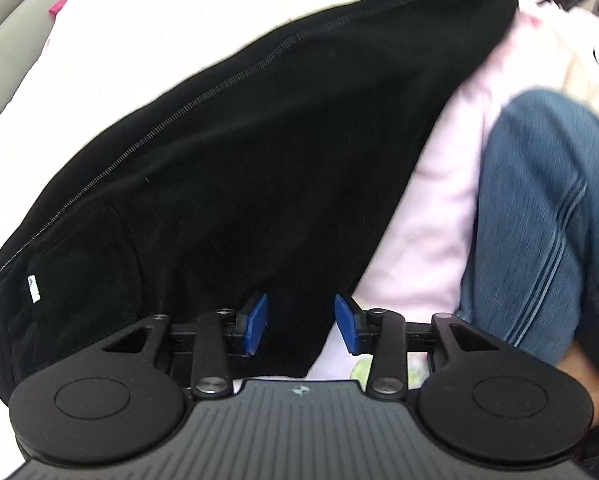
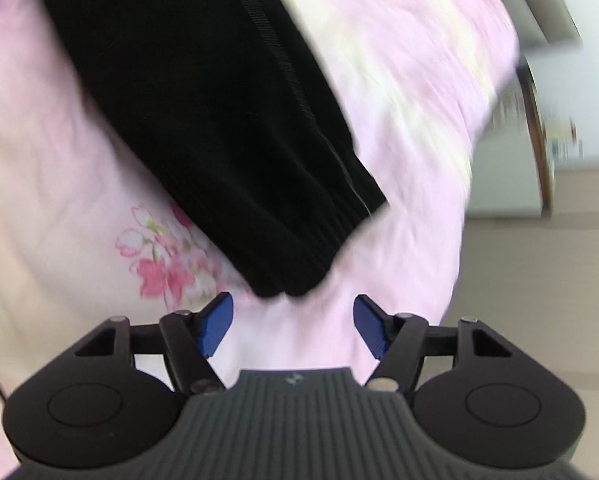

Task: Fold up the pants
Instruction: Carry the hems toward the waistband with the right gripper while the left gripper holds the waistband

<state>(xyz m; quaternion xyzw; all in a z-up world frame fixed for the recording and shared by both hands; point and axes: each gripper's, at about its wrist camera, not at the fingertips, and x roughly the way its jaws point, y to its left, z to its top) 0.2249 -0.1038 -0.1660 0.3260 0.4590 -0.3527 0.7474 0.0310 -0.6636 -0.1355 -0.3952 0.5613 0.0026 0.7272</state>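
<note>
Black pants (image 1: 235, 168) lie folded lengthwise on a pale pink sheet (image 1: 435, 216), with a side seam stripe and a small white tag near the waist end. My left gripper (image 1: 301, 328) hovers over the near edge of the fabric, jaws apart, blue pads (image 1: 257, 320) pressing on nothing. In the right wrist view the ribbed leg cuffs of the pants (image 2: 291, 248) end just ahead of my right gripper (image 2: 295, 326), which stands open over the bare sheet with nothing between its fingers.
The sheet carries a pink flower print (image 2: 163, 256) left of the cuffs. A person's leg in blue jeans (image 1: 539, 216) stands at the bed's right side. The bed edge and floor (image 2: 531, 264) lie to the right in the right wrist view.
</note>
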